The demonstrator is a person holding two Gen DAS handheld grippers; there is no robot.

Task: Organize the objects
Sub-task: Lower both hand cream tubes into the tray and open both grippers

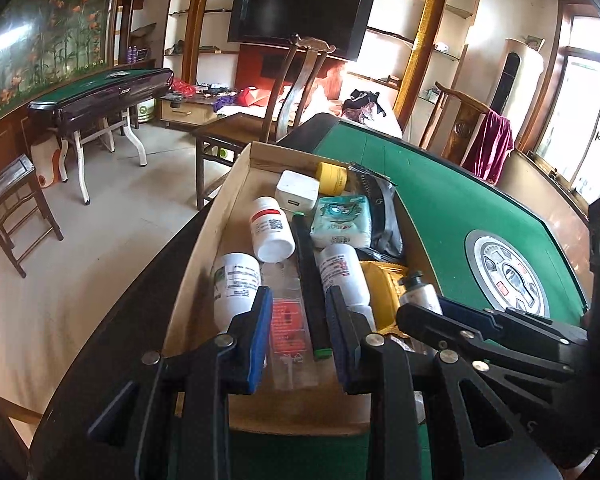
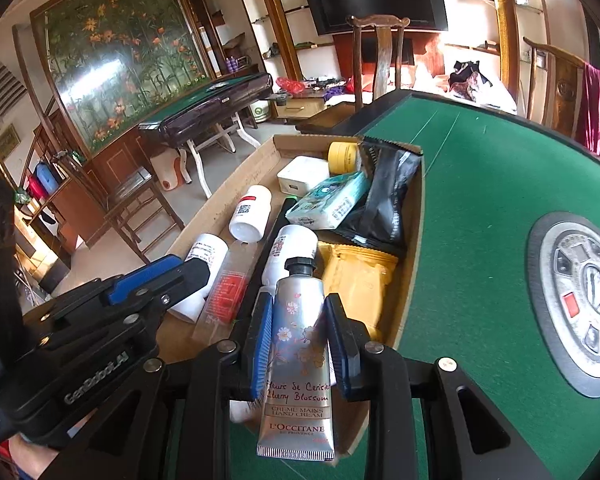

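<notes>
An open cardboard box (image 1: 220, 216) (image 2: 236, 184) stands on the green table near its left edge. It holds white pill bottles (image 1: 272, 228), a clear bottle with a red label (image 1: 288, 320), a black stick with green ends (image 1: 308, 280), a tissue pack (image 1: 342, 220), a yellow jar (image 1: 332, 178), a white charger (image 1: 298, 192), and black and yellow pouches. My left gripper (image 1: 300, 332) (image 2: 192, 272) hovers over the box's near end, jaws close together with nothing pinched. My right gripper (image 2: 300, 340) is shut on a silver hand cream tube (image 2: 300, 360) (image 1: 418, 292), cap pointing into the box.
The green felt table (image 2: 480, 200) has a round control panel (image 2: 580, 300) (image 1: 508, 272) in its middle. Wooden chairs (image 1: 300, 80) stand at its far side. A second game table (image 1: 100, 92) and a dark chair (image 1: 12, 200) stand on the tiled floor to the left.
</notes>
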